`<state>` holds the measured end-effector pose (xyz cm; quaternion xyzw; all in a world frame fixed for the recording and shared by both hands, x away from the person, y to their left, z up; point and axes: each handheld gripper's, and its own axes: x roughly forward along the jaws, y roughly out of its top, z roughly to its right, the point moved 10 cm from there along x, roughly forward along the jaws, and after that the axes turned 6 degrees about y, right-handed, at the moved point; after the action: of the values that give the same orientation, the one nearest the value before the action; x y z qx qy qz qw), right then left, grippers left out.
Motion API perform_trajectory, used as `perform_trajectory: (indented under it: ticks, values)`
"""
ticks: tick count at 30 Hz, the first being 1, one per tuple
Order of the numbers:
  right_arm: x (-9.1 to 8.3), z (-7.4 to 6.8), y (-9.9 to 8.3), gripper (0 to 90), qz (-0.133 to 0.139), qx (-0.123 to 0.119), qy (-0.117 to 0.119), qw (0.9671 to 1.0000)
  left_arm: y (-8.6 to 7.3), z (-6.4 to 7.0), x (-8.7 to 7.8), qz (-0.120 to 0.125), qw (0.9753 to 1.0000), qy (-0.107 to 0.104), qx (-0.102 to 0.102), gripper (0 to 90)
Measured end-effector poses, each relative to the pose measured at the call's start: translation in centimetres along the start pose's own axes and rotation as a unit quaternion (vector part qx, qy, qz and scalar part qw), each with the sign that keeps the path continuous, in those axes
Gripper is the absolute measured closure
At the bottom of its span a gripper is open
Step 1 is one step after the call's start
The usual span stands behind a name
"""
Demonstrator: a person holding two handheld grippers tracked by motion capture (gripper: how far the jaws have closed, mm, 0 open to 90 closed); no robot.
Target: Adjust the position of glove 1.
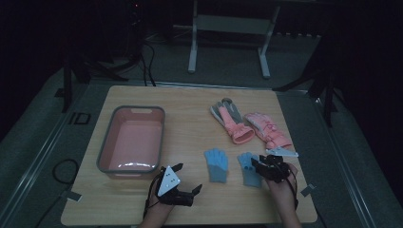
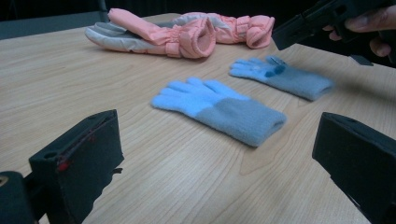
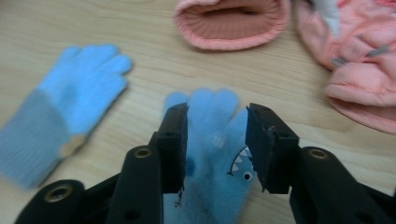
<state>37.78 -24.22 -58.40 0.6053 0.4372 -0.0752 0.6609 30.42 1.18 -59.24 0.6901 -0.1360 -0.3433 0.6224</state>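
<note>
1. In the right gripper view, the right gripper [image 3: 217, 140] covers the cuff and lower palm of the shark-print blue glove [image 3: 210, 154]; whether the jaws touch it cannot be told.
2. The plain blue glove [image 3: 60, 116] is blurred there, its cuff cut by the left edge.
3. The pink ski gloves [image 3: 355, 60] run off the top and right edges.
4. In the left gripper view, the left gripper [image 2: 215, 158] has both jaws cut off by the bottom edge.
</note>
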Motion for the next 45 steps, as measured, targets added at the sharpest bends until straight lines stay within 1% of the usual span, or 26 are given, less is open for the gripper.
perform_trajectory:
  ticks: [2, 4, 7, 9, 12, 14, 17, 20, 22, 23, 25, 26, 27, 29, 31, 32, 33, 34, 35, 37, 38, 39, 40, 41, 42, 45]
  values:
    - [0.0, 0.0, -0.2, 58.3, -0.008, -0.014, 0.024, 0.9996, 0.0, 0.0, 0.0, -0.001, 1.0000, -0.001, -0.001, 1.7]
    - [0.1, -0.1, -0.7, 58.4, -0.019, -0.021, 0.033, 0.9990, 0.0, 0.0, 0.0, -0.001, 1.0000, -0.001, -0.003, 1.7]
    - [0.5, -0.6, -1.5, 58.5, -0.034, -0.037, 0.048, 0.9976, 0.0, -0.1, 0.0, -0.001, 1.0000, 0.001, -0.004, 1.6]
    - [0.7, -1.0, -2.0, 58.5, -0.036, -0.047, 0.052, 0.9969, 0.0, -0.1, 0.0, -0.001, 1.0000, 0.001, -0.003, 1.6]
    - [1.4, -1.2, -2.8, 58.8, -0.041, -0.056, 0.050, 0.9963, 0.0, 0.0, 0.0, -0.001, 1.0000, 0.002, -0.001, 1.6]
    - [1.8, -1.0, -3.3, 58.9, -0.048, -0.065, 0.039, 0.9960, 0.0, 0.0, 0.0, -0.001, 1.0000, 0.002, 0.000, 1.6]
    - [1.8, -1.0, -3.4, 58.9, -0.040, -0.071, 0.032, 0.9961, 0.0, 0.0, 0.0, -0.001, 1.0000, 0.003, 0.002, 1.7]
    - [1.9, -1.0, -3.4, 60.5, -0.022, -0.065, 0.030, 0.9972, 0.0, 0.0, 0.0, -0.001, 1.0000, 0.003, 0.002, 1.6]
    - [2.0, -1.0, -3.5, 62.2, -0.020, -0.066, 0.029, 0.9972, 0.0, 0.0, 0.0, -0.001, 1.0000, 0.002, 0.002, 1.6]
    - [2.0, -1.0, -3.5, 64.0, -0.018, -0.065, 0.028, 0.9973, 0.0, 0.0, 0.0, -0.001, 1.0000, 0.003, 0.002, 1.6]
    - [2.0, -0.9, -3.4, 72.6, -0.016, -0.064, 0.022, 0.9976, 0.0, 0.0, 0.0, -0.002, 1.0000, 0.003, 0.003, 1.7]
    - [2.0, -0.9, -3.4, 79.9, -0.018, -0.063, 0.019, 0.9977, 0.0, 0.0, 0.0, -0.002, 1.0000, 0.003, 0.003, 1.7]
    - [2.0, -0.8, -3.4, 82.9, -0.024, -0.065, 0.016, 0.9975, 0.0, 0.0, 0.0, -0.002, 1.0000, 0.003, 0.003, 1.7]
    - [2.1, -0.8, -3.2, 84.4, -0.040, -0.070, 0.011, 0.9967, 0.0, 0.0, 0.0, -0.002, 1.0000, 0.003, 0.003, 1.7]
    - [2.1, -0.9, -3.2, 84.9, -0.043, -0.064, 0.002, 0.9970, 0.0, 0.0, 0.0, -0.002, 1.0000, 0.002, 0.003, 1.7]
    - [2.0, -0.9, -3.1, 85.1, -0.044, -0.055, 0.004, 0.9975, 0.0, 0.0, 0.0, -0.002, 1.0000, 0.003, 0.003, 1.7]
    - [1.9, -1.0, -2.9, 85.2, -0.043, -0.042, 0.009, 0.9982, 0.0, 0.0, 0.0, -0.001, 1.0000, 0.003, 0.002, 1.6]
    - [1.5, -1.1, -2.6, 85.2, -0.035, -0.031, 0.013, 0.9988, 0.0, 0.0, 0.0, -0.001, 1.0000, 0.003, 0.002, 1.7]
    - [1.2, -1.2, -2.1, 85.2, -0.027, -0.029, 0.012, 0.9991, 0.0, 0.0, 0.0, -0.001, 1.0000, 0.003, 0.003, 1.7]
    - [0.3, -1.5, -0.9, 85.2, -0.011, -0.030, 0.007, 0.9995, 0.0, 0.0, 0.0, -0.002, 1.0000, 0.003, 0.002, 1.7]
    - [-0.1, -1.7, -0.3, 85.2, -0.004, -0.035, 0.005, 0.9994, 0.0, 0.0, 0.0, -0.002, 1.0000, 0.003, 0.002, 1.7]
    - [-0.5, -2.0, 0.3, 85.2, 0.002, -0.033, 0.004, 0.9994, 0.0, 0.0, 0.0, -0.002, 1.0000, 0.003, 0.002, 1.6]
    - [-0.5, -2.0, 0.3, 85.2, 0.002, -0.033, 0.004, 0.9994, 0.0, 0.0, 0.0, -0.002, 1.0000, 0.003, 0.002, 1.6]
    - [-0.9, -2.3, 1.0, 85.2, 0.010, -0.026, 0.013, 0.9995, 0.0, 0.0, 0.0, -0.001, 1.0000, 0.003, 0.002, 1.6]
    - [-1.7, -3.1, 2.5, 85.2, 0.020, -0.041, 0.000, 0.9990, 0.0, 0.0, 0.0, -0.002, 1.0000, 0.003, 0.002, 1.7]
    - [-2.2, -4.5, 4.2, 85.3, 0.030, -0.047, -0.002, 0.9984, 0.0, 0.0, 0.0, -0.002, 1.0000, 0.003, 0.002, 1.7]
